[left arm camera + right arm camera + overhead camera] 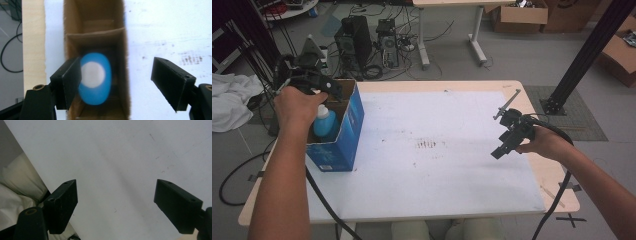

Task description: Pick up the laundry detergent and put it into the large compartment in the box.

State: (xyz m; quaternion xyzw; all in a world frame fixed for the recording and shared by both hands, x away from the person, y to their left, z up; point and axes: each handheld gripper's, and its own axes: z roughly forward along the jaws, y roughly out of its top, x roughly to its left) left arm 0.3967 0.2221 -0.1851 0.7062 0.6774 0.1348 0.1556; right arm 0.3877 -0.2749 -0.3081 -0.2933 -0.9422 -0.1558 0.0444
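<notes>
Bottle (95, 78) is standing inside the blue box (343, 131) at the table's (452, 200) nine o'clock edge. Left gripper (116, 82) is hanging above it, jaws wide, holding nothing; right gripper (115, 205) is gaping empty at three o'clock. Catching the cardboard wall while lifting away risks tipping the box.

A blue bottle (96, 78) with a white cap stands upright inside an open blue cardboard box (354, 117). The box sits at the table's left edge.

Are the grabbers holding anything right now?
No. The left gripper hangs open above the blue bottle in the box. The right gripper is open over the table.
</notes>
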